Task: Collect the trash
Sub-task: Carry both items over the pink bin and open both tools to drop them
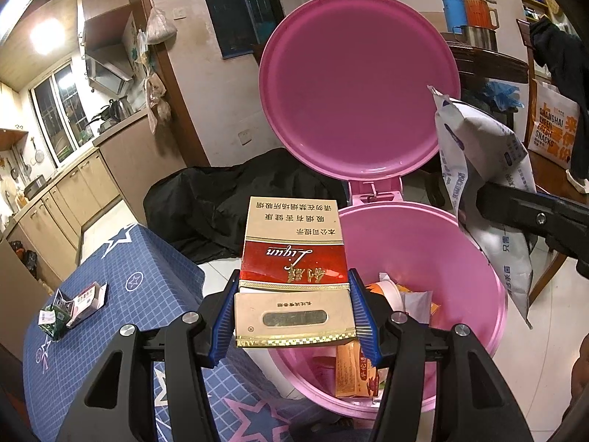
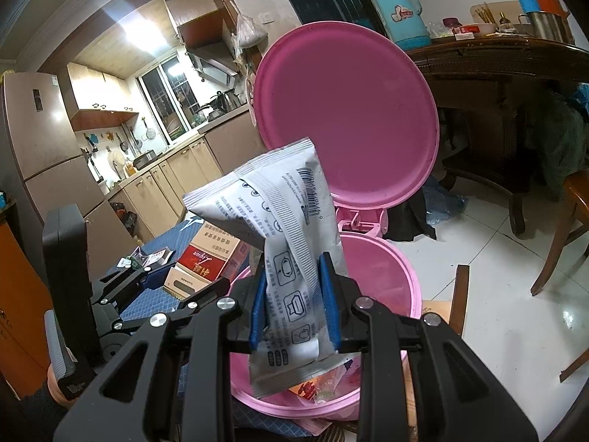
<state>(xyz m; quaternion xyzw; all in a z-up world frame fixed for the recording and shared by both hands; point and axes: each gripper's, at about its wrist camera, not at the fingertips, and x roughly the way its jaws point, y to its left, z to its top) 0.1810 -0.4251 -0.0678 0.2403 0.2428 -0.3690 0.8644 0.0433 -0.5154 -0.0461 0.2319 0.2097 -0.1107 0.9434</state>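
My left gripper (image 1: pixel 293 313) is shut on a red and cream cigarette carton (image 1: pixel 293 258) and holds it over the near left rim of the open pink bin (image 1: pixel 475 258). My right gripper (image 2: pixel 293 302) is shut on a white wet-wipes packet (image 2: pixel 291 228) held upright over the bin (image 2: pixel 386 258). The packet also shows in the left wrist view (image 1: pixel 486 169) at the right, with the right gripper's arm. The carton shows in the right wrist view (image 2: pixel 206 258) at the left. The bin's lid (image 1: pixel 359 84) stands open behind. Wrappers (image 1: pixel 357 372) lie inside the bin.
A low table with a blue star cloth (image 1: pixel 121 294) stands left of the bin, with a small pink box (image 1: pixel 88 298) and crumpled green wrapper (image 1: pixel 53 316) on it. A black bag (image 1: pixel 228 199) lies behind. A wooden table (image 2: pixel 497 59) and chair (image 2: pixel 567 235) stand at the right.
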